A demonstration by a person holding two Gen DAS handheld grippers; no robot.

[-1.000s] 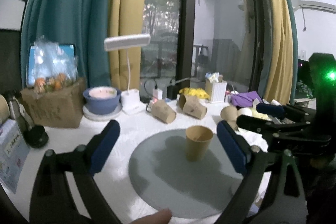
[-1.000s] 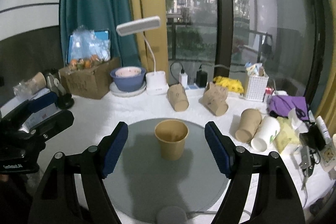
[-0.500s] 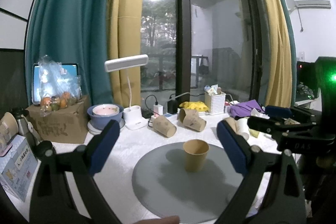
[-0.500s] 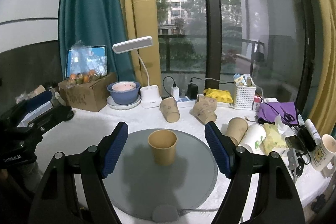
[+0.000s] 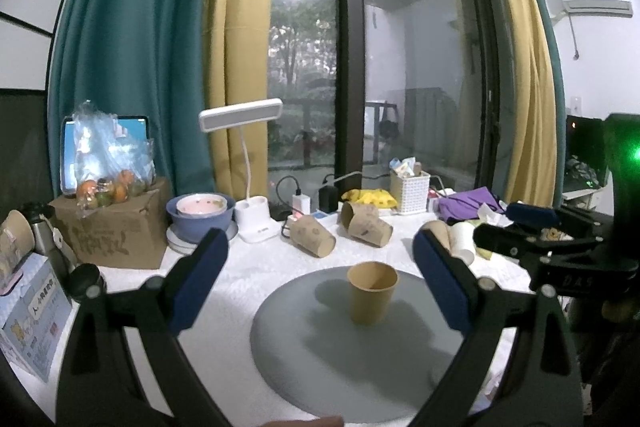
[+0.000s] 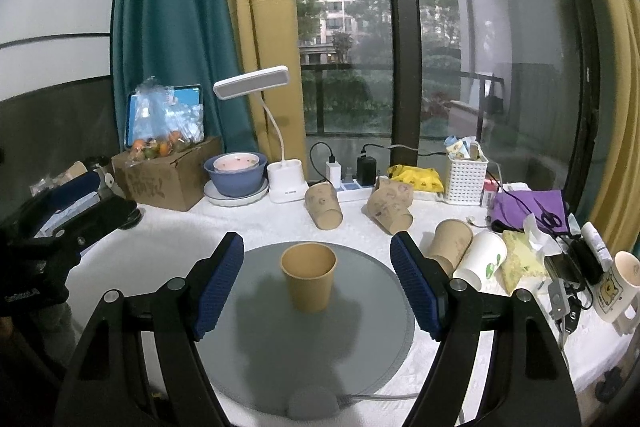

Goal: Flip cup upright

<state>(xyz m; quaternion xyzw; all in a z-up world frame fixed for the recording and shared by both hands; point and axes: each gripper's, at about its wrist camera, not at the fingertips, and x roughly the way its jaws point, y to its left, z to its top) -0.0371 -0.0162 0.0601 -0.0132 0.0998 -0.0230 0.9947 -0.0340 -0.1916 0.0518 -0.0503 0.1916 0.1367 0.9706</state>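
A plain brown paper cup [image 5: 371, 293] [image 6: 309, 277] stands upright, mouth up, on a round grey mat [image 5: 320, 347] [image 6: 256, 331]. My left gripper [image 5: 320, 279] is open and empty, held back from the cup with its blue pads wide apart. My right gripper [image 6: 318, 285] is open and empty too, the cup standing beyond and between its pads without touching. Each gripper shows at the edge of the other's view, the right one [image 5: 532, 231] and the left one [image 6: 76, 203].
Several printed paper cups lie on their sides behind the mat [image 6: 324, 207] [image 6: 390, 205] [image 6: 452, 243]. A white cup [image 6: 482, 259], a mug [image 6: 618, 287], a desk lamp [image 6: 280, 163], a blue bowl [image 6: 236, 173], a cardboard box [image 6: 168, 175] and a white basket [image 6: 466, 175] line the table's back and right.
Both grippers have pulled back and up from the cup, which now looks smaller and farther off. The cup has stayed upright on the mat.
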